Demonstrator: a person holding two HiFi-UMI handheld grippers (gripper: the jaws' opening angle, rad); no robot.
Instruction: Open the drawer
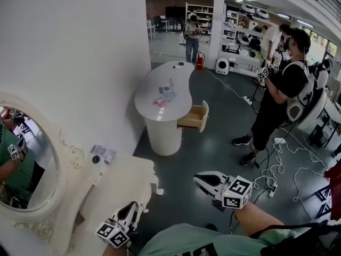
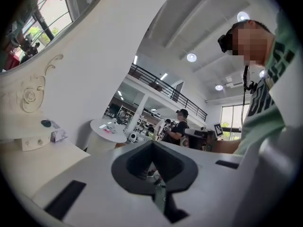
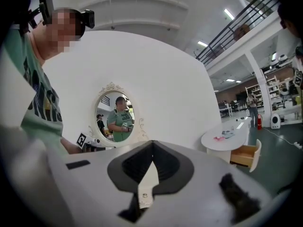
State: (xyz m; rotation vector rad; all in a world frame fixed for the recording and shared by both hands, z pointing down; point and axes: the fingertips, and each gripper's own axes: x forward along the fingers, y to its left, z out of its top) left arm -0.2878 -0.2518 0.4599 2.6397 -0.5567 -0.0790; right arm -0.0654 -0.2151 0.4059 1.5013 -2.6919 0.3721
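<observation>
Big white wall (image 1: 74, 52) on left. Cream dressing table (image 1: 120, 177) against it, oval mirror (image 1: 32, 159) on top. Farther back, curvy white table (image 1: 152, 89) - drawer (image 1: 194, 117) in its side sticks out, already open (wood inside). Person in black (image 1: 279, 89) stands to right of it. Left gripper (image 1: 132, 206) near dressing table's front edge, right gripper (image 1: 199, 178) over floor - both well apart from drawer, jaws pressed together, nothing in them.

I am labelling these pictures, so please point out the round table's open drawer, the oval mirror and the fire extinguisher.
round table's open drawer (image 1: 193, 118), head view, on its wooden side.
oval mirror (image 1: 22, 164), head view, on the glass.
fire extinguisher (image 1: 200, 61), head view, on its red body.
</observation>
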